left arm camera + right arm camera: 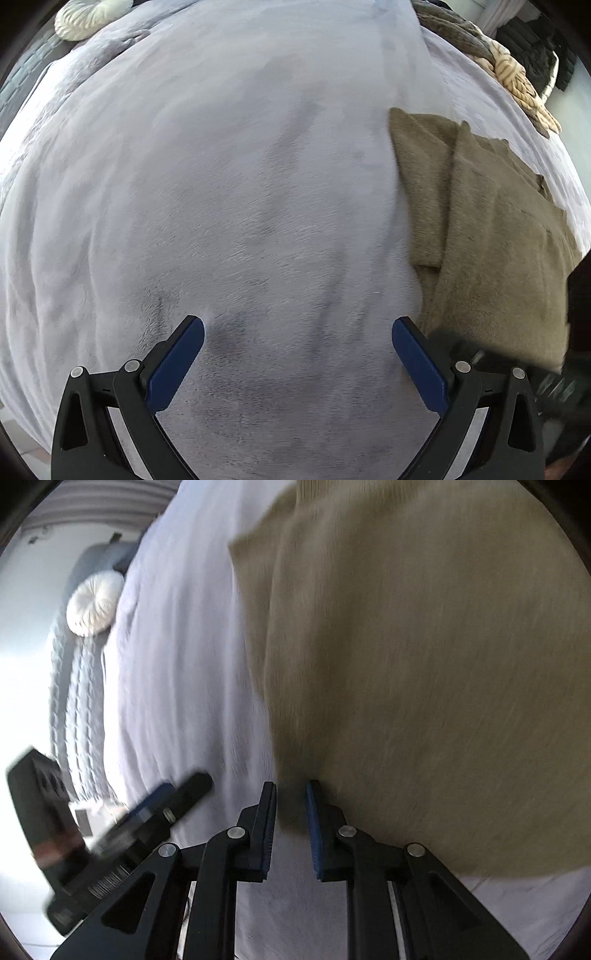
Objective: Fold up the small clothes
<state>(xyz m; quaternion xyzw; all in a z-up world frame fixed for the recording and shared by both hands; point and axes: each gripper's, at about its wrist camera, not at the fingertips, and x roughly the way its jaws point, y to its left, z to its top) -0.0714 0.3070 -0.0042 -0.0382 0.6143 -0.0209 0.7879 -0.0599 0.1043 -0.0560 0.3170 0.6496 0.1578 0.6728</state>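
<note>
We are holding our left gripper (298, 336) spread wide over the bare lavender blanket (221, 184). Right of it the olive knit garment (491, 229) is lying flat. Our right gripper (291, 794), jaws narrowed but not pinching, is hovering at its edge.

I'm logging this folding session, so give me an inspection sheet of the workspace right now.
Surface: pale grey plush blanket on a bed, lightly rumpled.
Job's things: olive-brown garment lying partly folded at the right side.
Clutter: round white cushion; beige knitted throw at the far edge.
Grippers: left tongs wide open over bare blanket; right tongs nearly closed at the garment's edge, a narrow gap showing, nothing visibly pinched.
Cables: nothing seen.
Surroundings: bright, washed-out room.
</note>
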